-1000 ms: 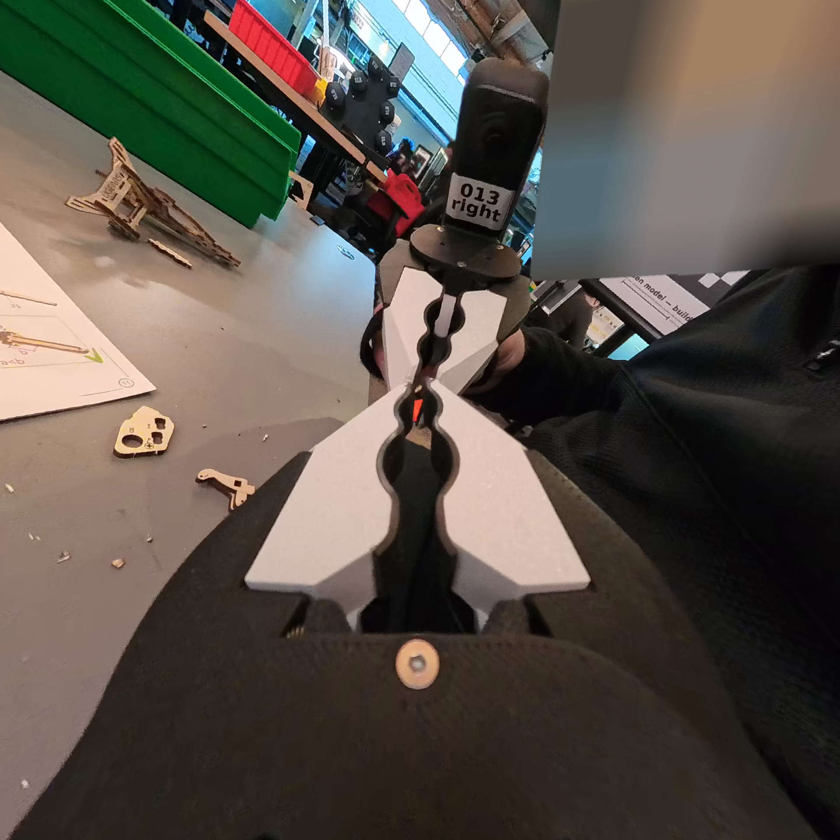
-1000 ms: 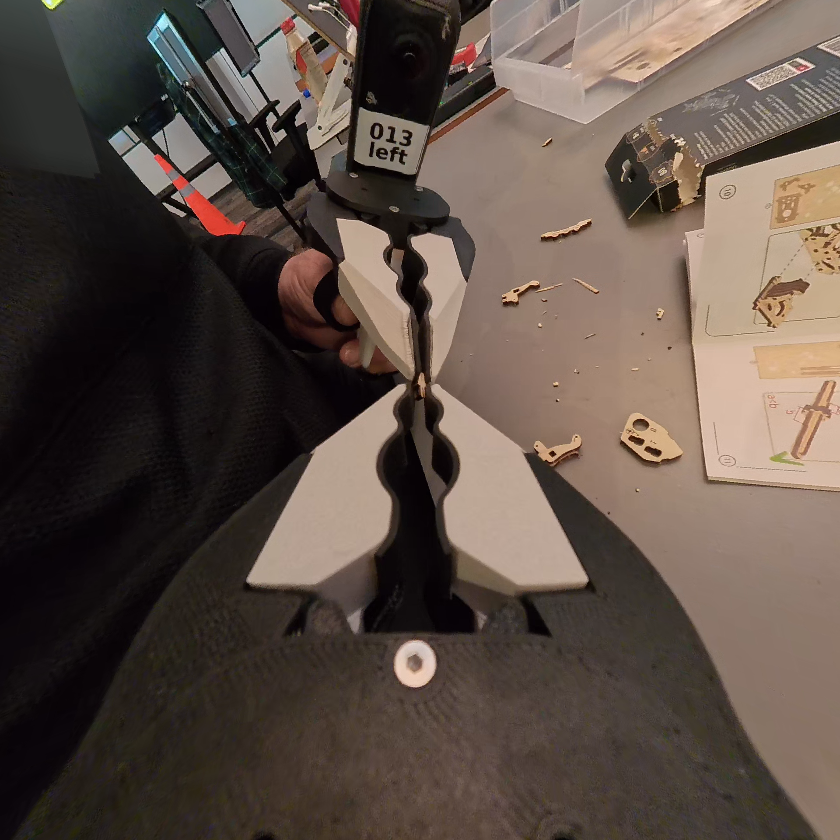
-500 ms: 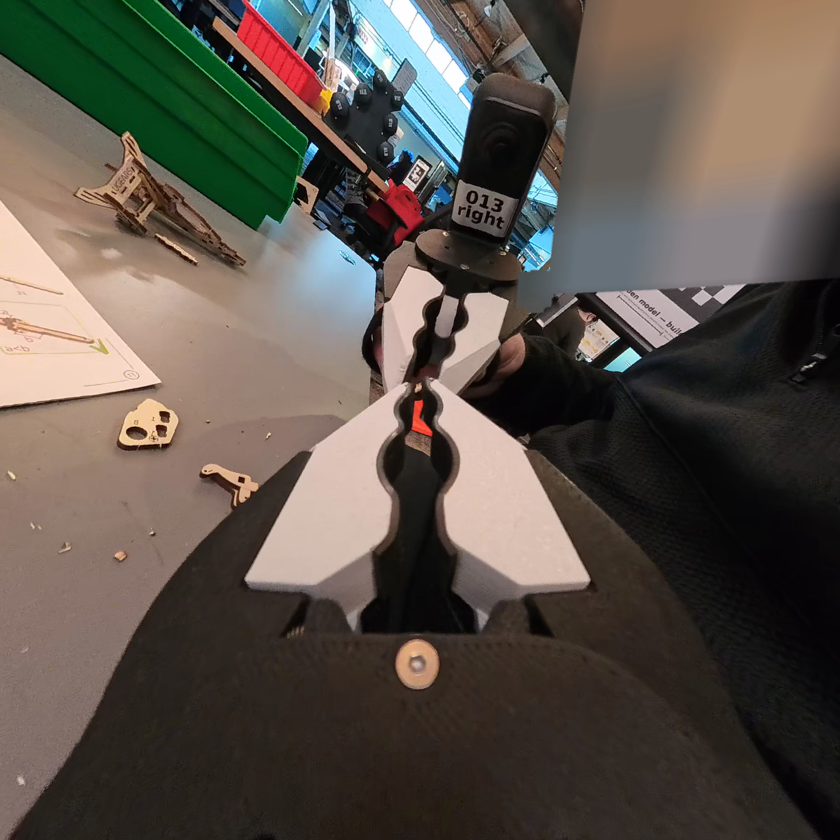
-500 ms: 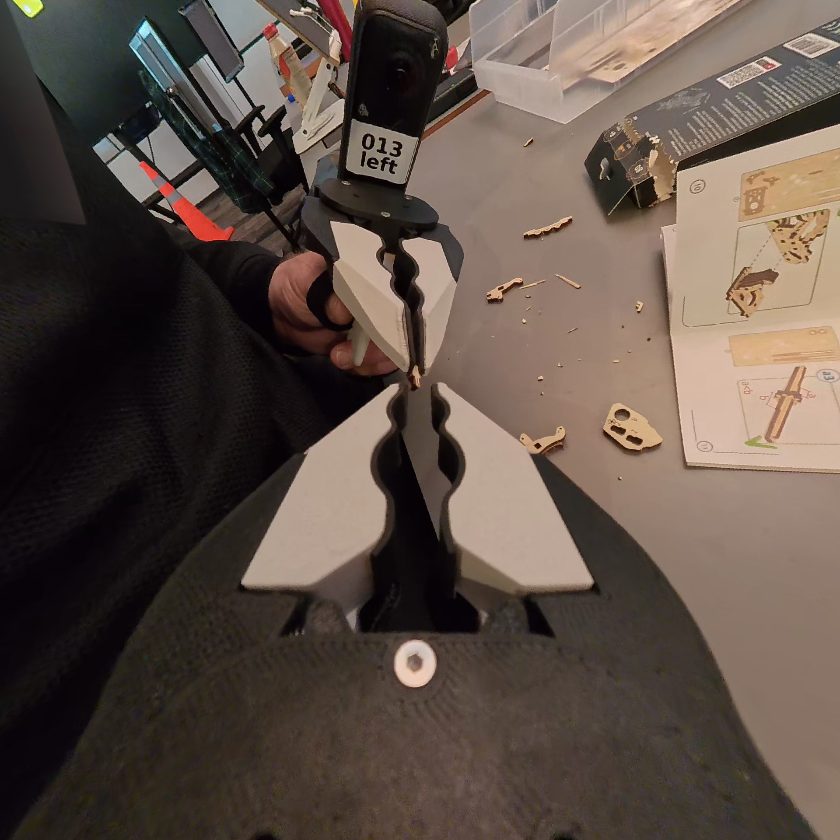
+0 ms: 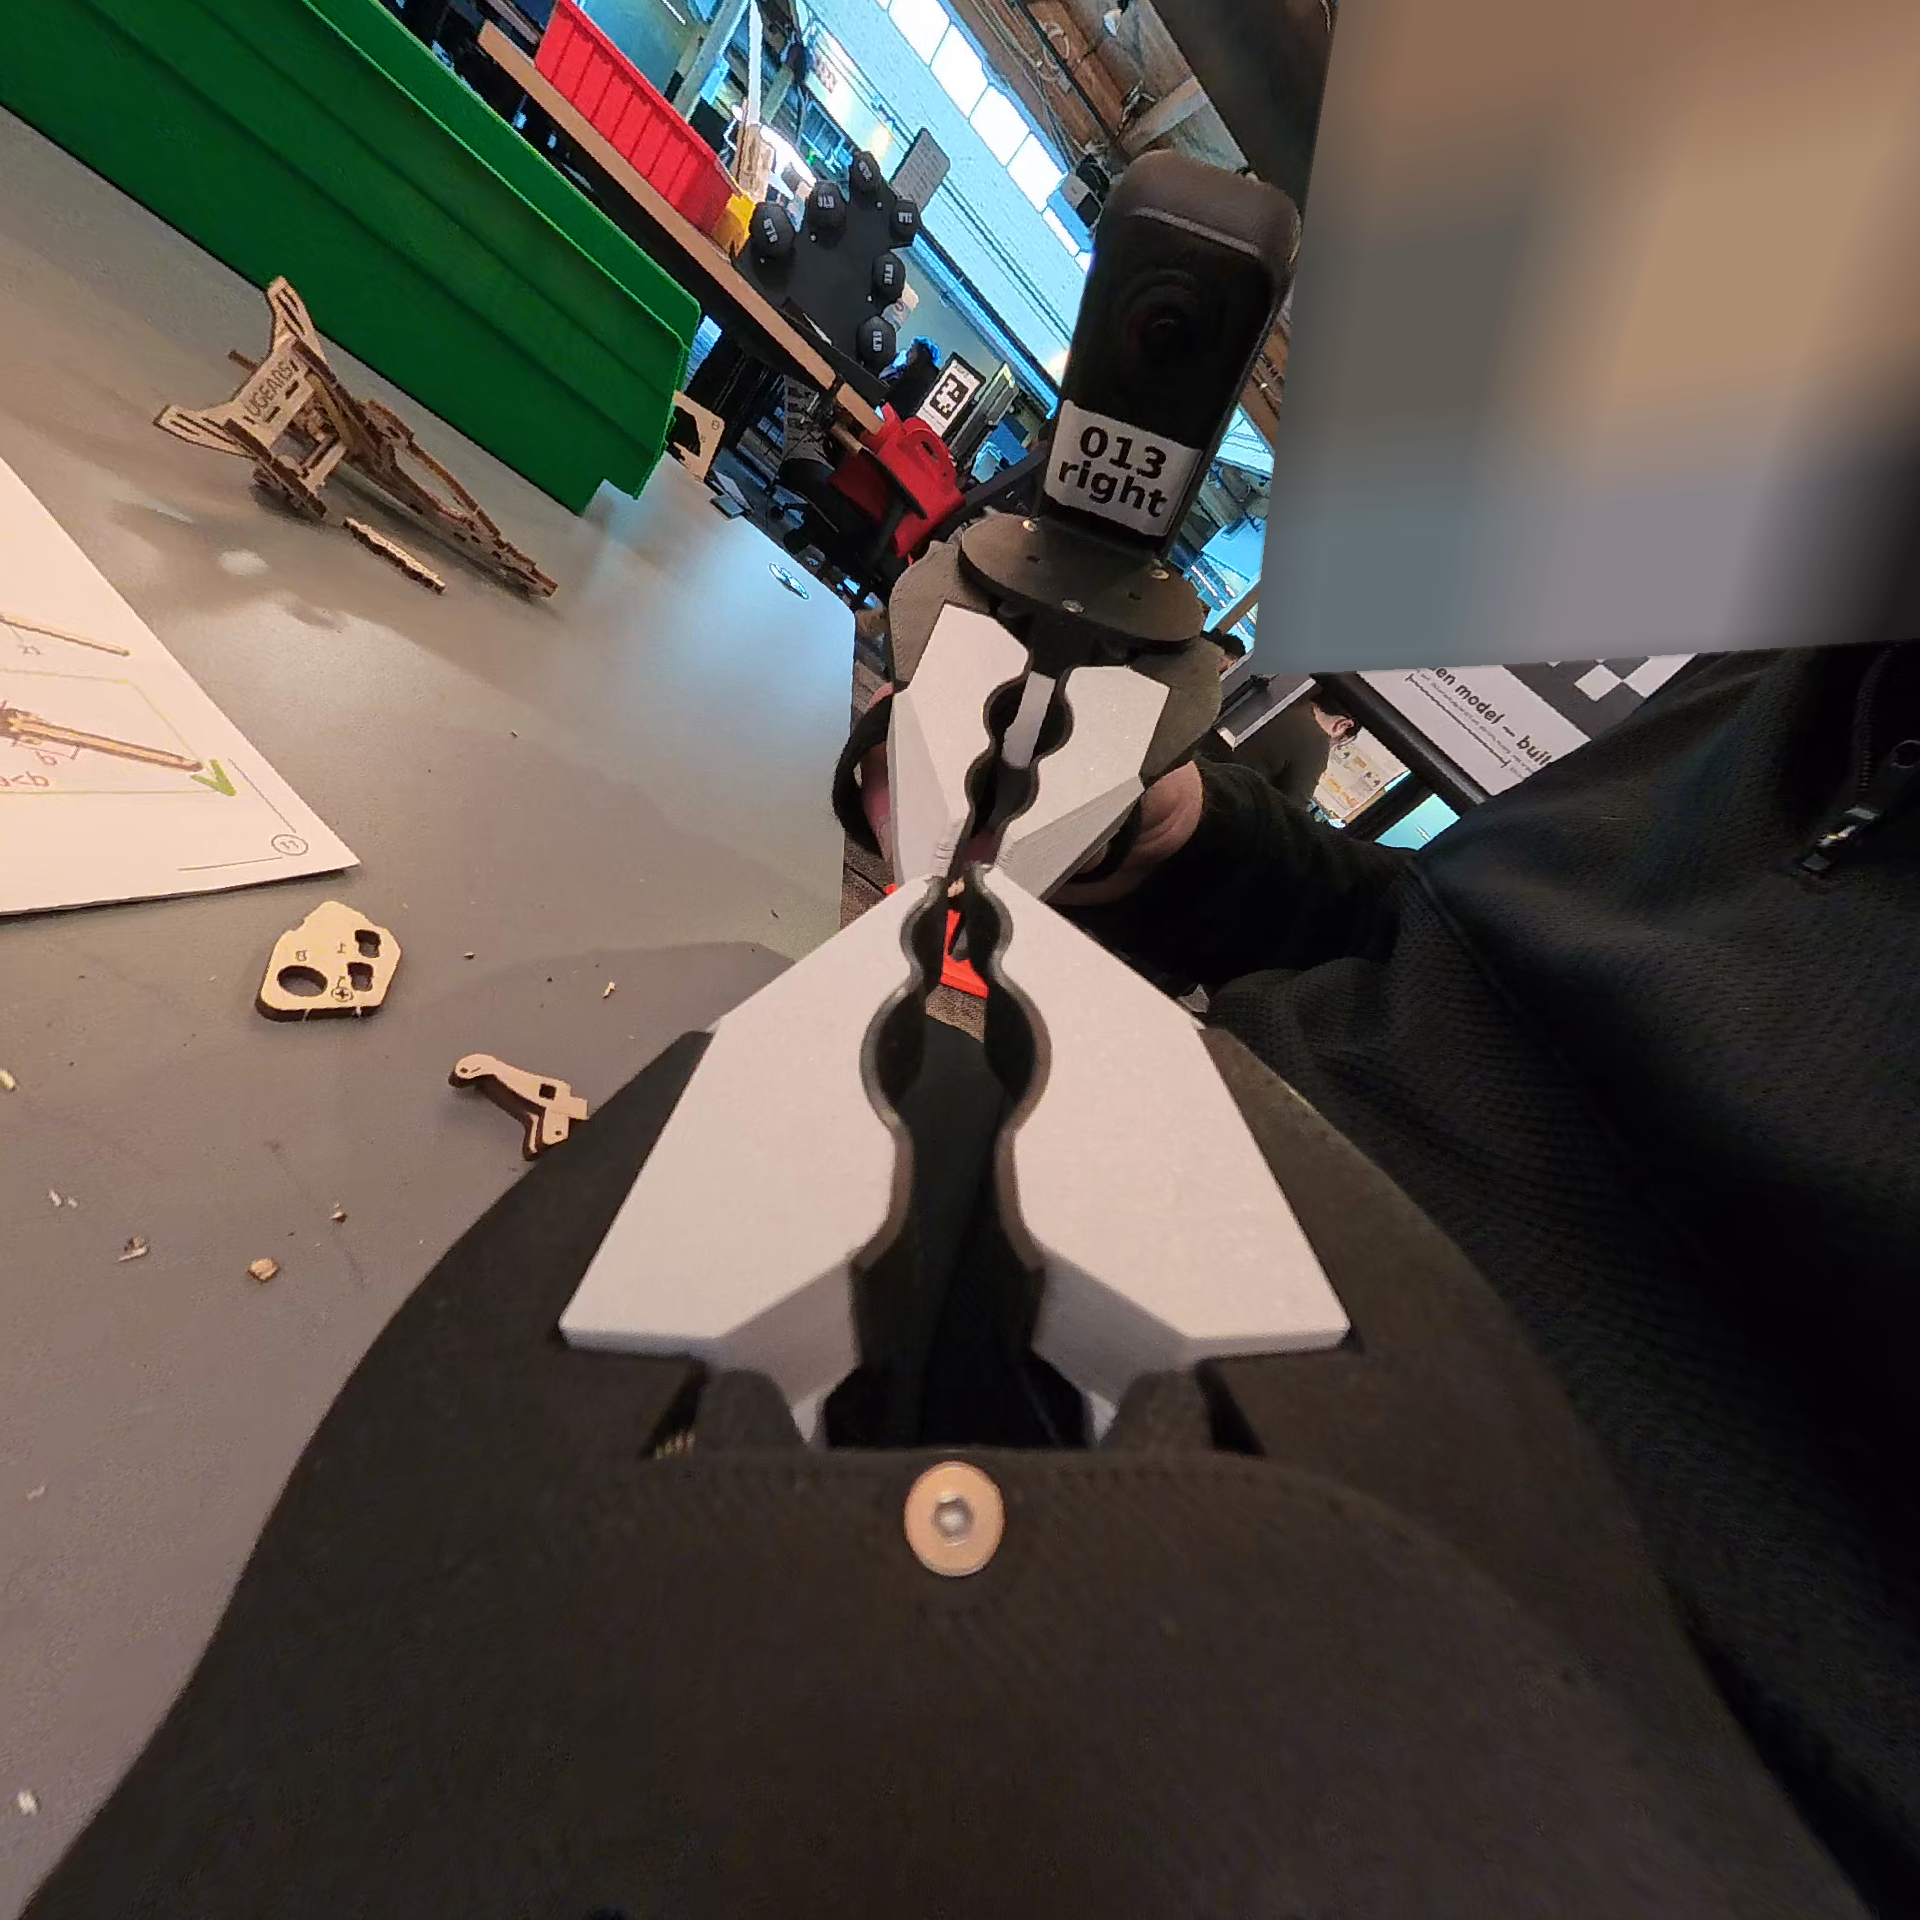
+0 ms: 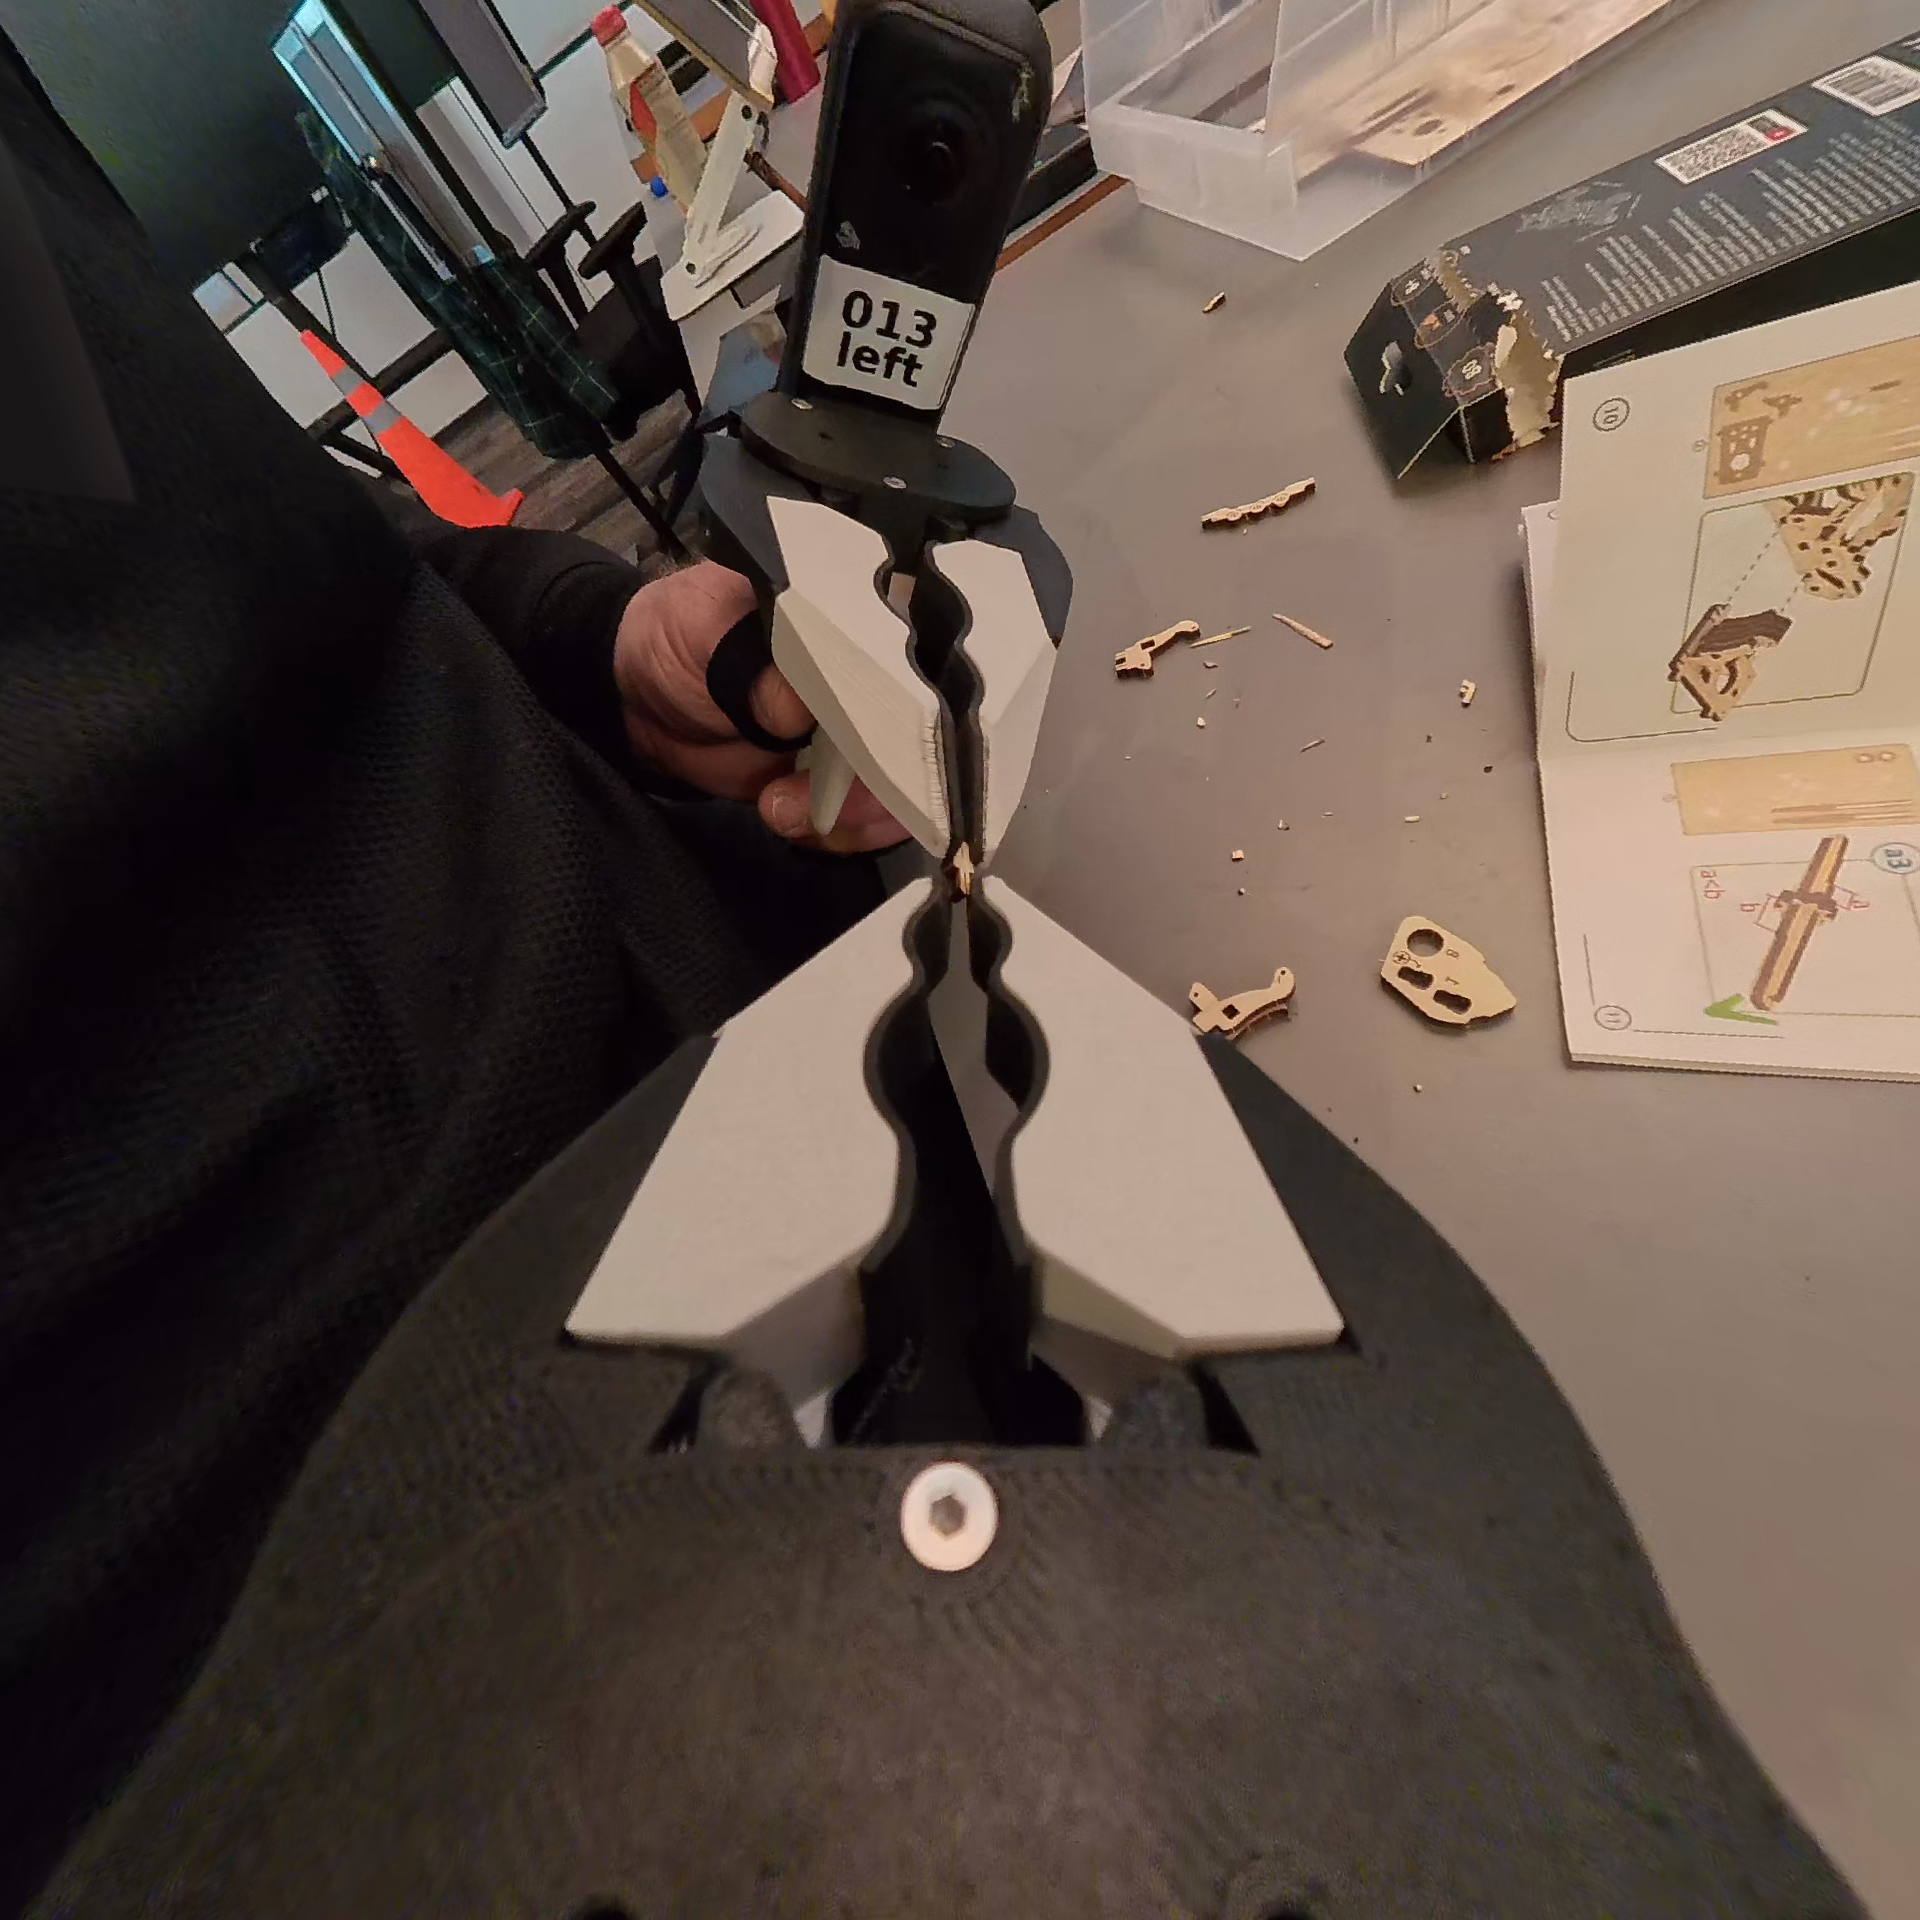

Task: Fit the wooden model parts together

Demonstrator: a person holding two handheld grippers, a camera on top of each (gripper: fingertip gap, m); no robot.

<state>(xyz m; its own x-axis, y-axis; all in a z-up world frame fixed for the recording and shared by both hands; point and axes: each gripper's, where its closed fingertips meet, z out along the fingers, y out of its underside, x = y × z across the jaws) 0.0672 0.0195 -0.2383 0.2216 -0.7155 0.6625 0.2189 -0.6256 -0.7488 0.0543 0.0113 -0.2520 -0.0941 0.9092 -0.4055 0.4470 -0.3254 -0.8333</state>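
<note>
My two grippers meet tip to tip above the near table edge, in front of a person's dark jacket. My left gripper [image 5: 956, 896] is shut on a tiny pale wooden part [image 6: 961, 868] that sticks out of its tips; it also shows in the right wrist view [image 6: 961, 844]. My right gripper [image 6: 954, 899] has its tips closed in around the same part; it shows in the left wrist view [image 5: 971, 854] too. A half-built wooden model [image 5: 312, 436] stands far back on the grey table [image 5: 540, 790].
A flat wooden plate with holes [image 6: 1446, 982] and a small hook-shaped piece [image 6: 1242, 1003] lie near the open instruction booklet [image 6: 1745, 727]. A torn black box [image 6: 1507, 353], a clear plastic case [image 6: 1299, 135], loose wooden bits and chips lie behind. Green bins [image 5: 416, 208] stand at the back. The tips of both grippers are at nearly the same place. Both grippers' tips are roughly 30 centimetres from the half-built wooden model [image 5: 312, 436].
The right gripper, closed a second ago, opened and drew back slightly while the part stayed in the left gripper. It has now moved in and closed on the part again.
</note>
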